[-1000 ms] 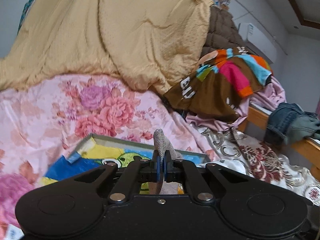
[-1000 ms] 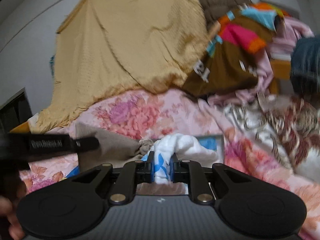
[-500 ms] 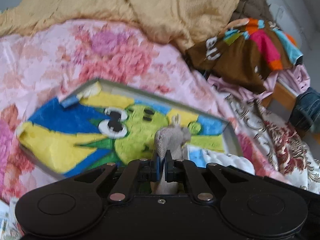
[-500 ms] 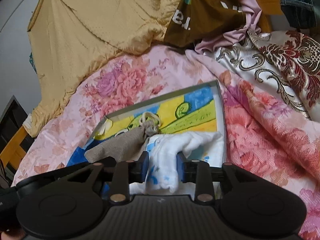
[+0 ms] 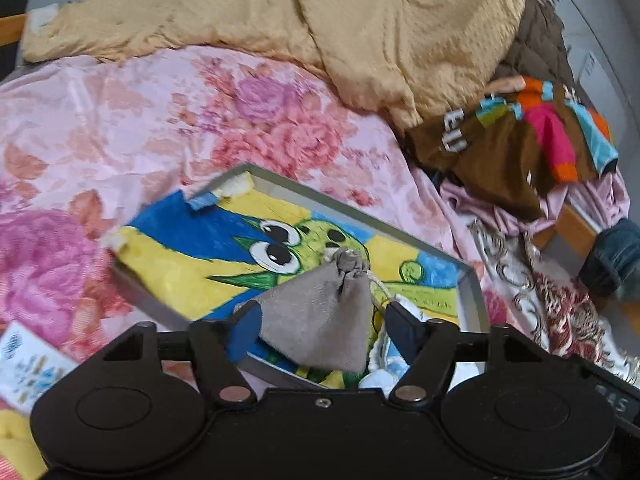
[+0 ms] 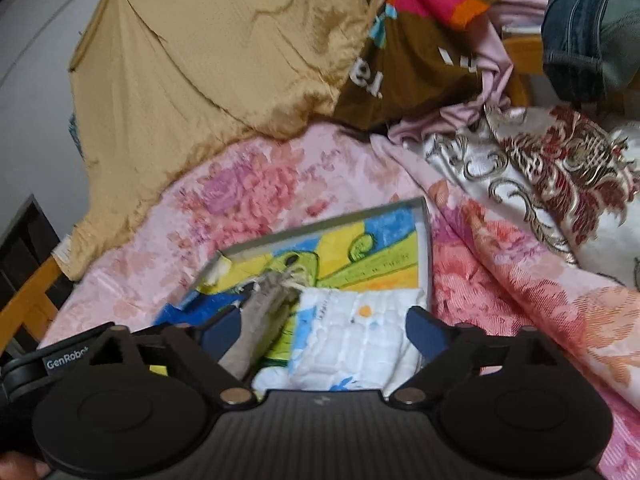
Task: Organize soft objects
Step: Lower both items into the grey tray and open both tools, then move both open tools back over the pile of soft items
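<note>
A shallow grey tray (image 5: 472, 276) lined with a cartoon frog picture lies on the pink floral bedspread. My left gripper (image 5: 323, 330) hangs low over its near side, jaws opening. A grey drawstring pouch (image 5: 320, 316) sags between the blue pads (image 5: 244, 330) onto the tray, and neither pad presses it. My right gripper (image 6: 323, 332) is opening wide over the tray's (image 6: 426, 240) right corner. A white padded cloth (image 6: 352, 340) with blue and orange print lies loose there between the fingers. The pouch (image 6: 264, 320) sits just left of the cloth.
A yellow quilt (image 5: 320, 28) is heaped at the back. A brown multicoloured garment (image 5: 500, 148), lilac cloth and jeans (image 5: 616, 256) lie at the right by a wooden bed rail. Red-and-gold brocade (image 6: 540, 176) covers the right side. A printed leaflet (image 5: 28, 364) lies lower left.
Both grippers went from shut to wide. The left one came down over the tray and let the pouch go; the right one let the white cloth spread flat in the tray.
</note>
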The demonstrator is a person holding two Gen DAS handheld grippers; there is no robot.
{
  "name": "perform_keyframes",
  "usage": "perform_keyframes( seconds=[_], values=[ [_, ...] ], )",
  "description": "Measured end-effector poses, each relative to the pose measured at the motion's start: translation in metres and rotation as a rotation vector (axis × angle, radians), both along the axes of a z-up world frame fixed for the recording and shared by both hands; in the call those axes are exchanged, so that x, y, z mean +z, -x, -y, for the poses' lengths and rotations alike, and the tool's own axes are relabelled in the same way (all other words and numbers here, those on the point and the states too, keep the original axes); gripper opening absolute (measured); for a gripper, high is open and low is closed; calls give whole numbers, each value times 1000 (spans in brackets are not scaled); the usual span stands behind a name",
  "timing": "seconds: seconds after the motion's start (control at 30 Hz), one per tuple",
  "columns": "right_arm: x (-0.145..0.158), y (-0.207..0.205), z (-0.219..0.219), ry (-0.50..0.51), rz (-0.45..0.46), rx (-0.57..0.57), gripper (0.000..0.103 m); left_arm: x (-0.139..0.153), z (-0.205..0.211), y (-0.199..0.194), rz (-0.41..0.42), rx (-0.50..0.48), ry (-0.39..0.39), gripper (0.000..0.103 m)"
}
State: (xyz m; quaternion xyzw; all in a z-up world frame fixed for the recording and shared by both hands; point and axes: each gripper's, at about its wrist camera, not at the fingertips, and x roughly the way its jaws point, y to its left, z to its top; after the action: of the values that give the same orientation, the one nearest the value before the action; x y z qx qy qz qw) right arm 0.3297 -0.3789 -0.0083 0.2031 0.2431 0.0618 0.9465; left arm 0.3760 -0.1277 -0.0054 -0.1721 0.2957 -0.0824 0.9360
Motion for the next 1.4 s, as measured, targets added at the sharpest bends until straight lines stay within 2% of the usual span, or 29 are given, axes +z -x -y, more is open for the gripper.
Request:
perform_keyframes(
  seconds=[0.1,0.23,0.33,0.4,0.63,0.87,1.03,1.23,1.4],
  values=[
    [12,15,-2,14,33,-1,99,12,-7,18,38,17,-3,83],
    [31,41,-10,50,97,3,103,29,-17,44,84,37,-1,90],
    [43,63,-17,83,146,-2,103,45,-23,67,127,29,-6,99],
    [48,78,-22,109,172,-1,103,54,-26,83,167,24,-15,101],
    [60,132,-43,194,233,-17,103,77,-43,142,252,9,-24,102],
    [58,183,-70,247,267,-33,103,78,-64,195,279,-3,-61,102],
    [51,213,-91,316,290,-48,103,69,-83,223,258,7,-81,102],
    [40,248,-95,286,316,-60,103,62,-106,246,229,-21,-119,102],
    [36,269,-90,260,324,-82,103,56,-125,264,235,-46,-145,102]
  ],
)
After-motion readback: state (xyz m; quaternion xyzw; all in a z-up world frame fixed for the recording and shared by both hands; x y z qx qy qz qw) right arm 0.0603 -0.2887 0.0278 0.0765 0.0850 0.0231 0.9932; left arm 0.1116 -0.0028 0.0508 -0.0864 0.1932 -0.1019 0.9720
